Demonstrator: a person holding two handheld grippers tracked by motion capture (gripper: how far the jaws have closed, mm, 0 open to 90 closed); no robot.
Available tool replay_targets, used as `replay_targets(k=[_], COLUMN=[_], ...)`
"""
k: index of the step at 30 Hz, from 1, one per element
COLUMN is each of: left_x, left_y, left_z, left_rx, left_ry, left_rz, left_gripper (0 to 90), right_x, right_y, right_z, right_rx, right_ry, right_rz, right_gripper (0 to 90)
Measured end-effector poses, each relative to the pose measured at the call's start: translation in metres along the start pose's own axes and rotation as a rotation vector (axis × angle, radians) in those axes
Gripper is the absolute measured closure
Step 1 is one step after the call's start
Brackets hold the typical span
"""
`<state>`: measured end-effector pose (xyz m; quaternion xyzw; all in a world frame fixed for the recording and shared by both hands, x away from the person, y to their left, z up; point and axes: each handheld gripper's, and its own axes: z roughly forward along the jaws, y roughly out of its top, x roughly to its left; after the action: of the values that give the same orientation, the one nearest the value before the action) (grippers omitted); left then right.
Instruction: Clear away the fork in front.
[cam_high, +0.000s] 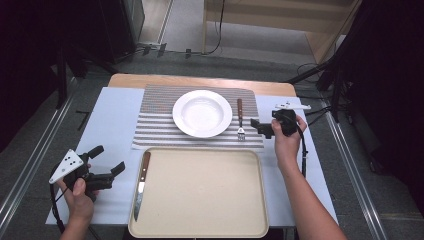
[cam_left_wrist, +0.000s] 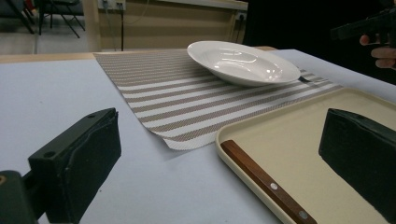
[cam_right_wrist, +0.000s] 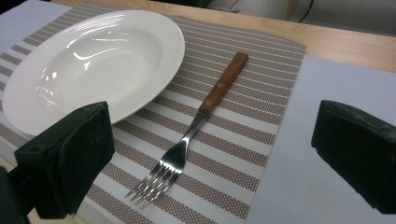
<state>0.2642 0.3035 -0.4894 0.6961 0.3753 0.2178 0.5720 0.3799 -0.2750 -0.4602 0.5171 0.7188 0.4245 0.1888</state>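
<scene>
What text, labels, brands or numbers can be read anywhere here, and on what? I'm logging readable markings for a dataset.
None can be read.
The plate, fork, knife, tray and striped placemat bear no visible writing.
The grey plate on the left gripper carries only dark dots, not characters.
The right gripper shows no legible marking.

A lab or studio is suggested: grey floor (cam_high: 60, 90) is crossed by loose cables (cam_high: 220, 30), dark stands (cam_high: 335, 85) are ranged round the table (cam_high: 112, 120), bare wooden furniture (cam_high: 280, 20) is seen behind.
</scene>
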Motion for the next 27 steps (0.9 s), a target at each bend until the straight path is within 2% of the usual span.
replay_targets(k=[5,6,7,9,10,12,16,17,21,22,27], left_x=[0.001,0.001,0.001,0.000,0.000,0.000,0.000,0.000,0.000,0.000,0.000], left_y=[0.000,0.000,0.000,0.000,0.000,0.000,0.000,0.000,0.000,0.000,0.000], left_z=[0.000,0.000,0.000,0.001,0.001,0.001,0.001,0.001,0.001,0.001,0.001], left_rx=[-0.002,-0.002,-0.001,0.003,0.005,0.005,0.008,0.008,0.009,0.009,0.010], left_ry=[0.000,0.000,-0.003,-0.003,-0.003,-0.003,-0.002,-0.002,-0.002,-0.001,-0.002], left_rz=[-0.004,-0.004,-0.003,0.001,0.002,0.004,0.003,0.003,0.004,0.004,0.003], left_gripper=[0.0,0.0,0.0,0.0,0.0,0.0,0.0,0.0,0.0,0.0,0.0], right_x=[0.002,0.003,0.003,0.004,0.005,0.005,0.001,0.001,0.001,0.001,0.010], right_y=[0.008,0.010,0.011,0.014,0.016,0.019,0.025,0.026,0.031,0.032,0.033], right_z=[0.016,0.019,0.022,0.027,0.030,0.035,0.044,0.046,0.057,0.060,0.076], right_rx=[0.047,0.055,0.059,0.077,0.090,0.110,0.148,0.159,0.203,0.209,0.272], right_ry=[0.008,0.016,0.021,0.042,0.036,0.023,0.027,0.014,-0.007,-0.013,-0.107], right_rz=[0.034,0.036,0.038,0.039,0.043,0.055,0.092,0.095,0.108,0.115,0.072], right_gripper=[0.0,2.2,9.3,9.9,9.9,17.1,28.5,32.8,36.6,43.3,54.5])
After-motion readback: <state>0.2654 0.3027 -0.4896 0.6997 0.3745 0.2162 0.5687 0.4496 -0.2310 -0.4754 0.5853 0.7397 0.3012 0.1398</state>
